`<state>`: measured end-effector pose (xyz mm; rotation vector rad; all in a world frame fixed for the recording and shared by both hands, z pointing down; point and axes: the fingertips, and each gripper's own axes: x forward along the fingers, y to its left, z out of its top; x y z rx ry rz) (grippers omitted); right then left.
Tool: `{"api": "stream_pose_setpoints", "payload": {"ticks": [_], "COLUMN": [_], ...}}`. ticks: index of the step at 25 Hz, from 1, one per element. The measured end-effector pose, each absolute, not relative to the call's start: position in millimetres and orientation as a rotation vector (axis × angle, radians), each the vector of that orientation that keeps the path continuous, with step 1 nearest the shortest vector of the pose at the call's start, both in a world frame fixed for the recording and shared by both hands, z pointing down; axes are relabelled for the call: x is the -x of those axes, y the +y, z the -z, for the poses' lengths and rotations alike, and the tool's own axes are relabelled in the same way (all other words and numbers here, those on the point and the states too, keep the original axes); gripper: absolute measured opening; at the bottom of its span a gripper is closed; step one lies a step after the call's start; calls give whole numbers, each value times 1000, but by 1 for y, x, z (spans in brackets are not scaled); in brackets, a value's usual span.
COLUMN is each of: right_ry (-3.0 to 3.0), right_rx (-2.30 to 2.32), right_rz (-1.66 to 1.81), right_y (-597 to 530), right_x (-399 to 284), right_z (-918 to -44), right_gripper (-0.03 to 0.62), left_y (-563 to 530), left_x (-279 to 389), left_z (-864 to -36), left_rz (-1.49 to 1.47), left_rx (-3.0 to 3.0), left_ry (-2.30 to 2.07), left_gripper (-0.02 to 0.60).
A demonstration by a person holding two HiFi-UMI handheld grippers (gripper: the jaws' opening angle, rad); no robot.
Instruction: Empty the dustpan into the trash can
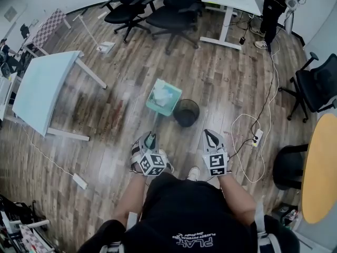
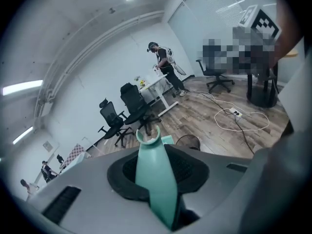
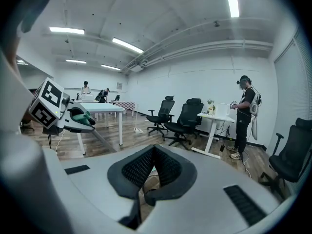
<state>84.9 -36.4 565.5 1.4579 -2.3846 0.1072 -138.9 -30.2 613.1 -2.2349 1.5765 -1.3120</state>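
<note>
A teal dustpan (image 1: 164, 97) with white scraps in it lies on the wood floor, touching the left side of a small black trash can (image 1: 186, 112). Both also show far ahead in the left gripper view, the dustpan (image 2: 168, 139) and the trash can (image 2: 188, 141). My left gripper (image 1: 150, 139) (image 2: 157, 156) is shut on a teal tapered handle (image 2: 152, 179) with a forked tip. That tip ends short of the dustpan, with bare floor between them. My right gripper (image 1: 212, 139) (image 3: 155, 152) is level with the left one, shut and holding nothing.
A pale table (image 1: 45, 86) stands at the left, and two black office chairs (image 1: 174, 12) stand beyond the trash can. A white cable and power strip (image 1: 257, 137) lie on the floor at the right. A person (image 1: 274, 9) stands by a white desk at the back.
</note>
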Motion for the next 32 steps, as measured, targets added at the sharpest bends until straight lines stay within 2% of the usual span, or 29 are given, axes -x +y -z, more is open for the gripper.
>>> {"api": "stream_pose_setpoints", "payload": {"ticks": [17,32], "right_ry": [-2397,-2445], "right_rx": [-1444,-1400], "right_rz": [-105,-119], "right_y": [-21,-8], "right_x": [-102,-93], "right_z": [-578,-579], "right_gripper": [15,15], "left_y": [-1,12], "left_x": [95,68], "left_z": [-643,-662], "left_rz": [1462,1536], "left_rx": [1960,1836], "left_ry": [957,587], "left_gripper": [107,107]}}
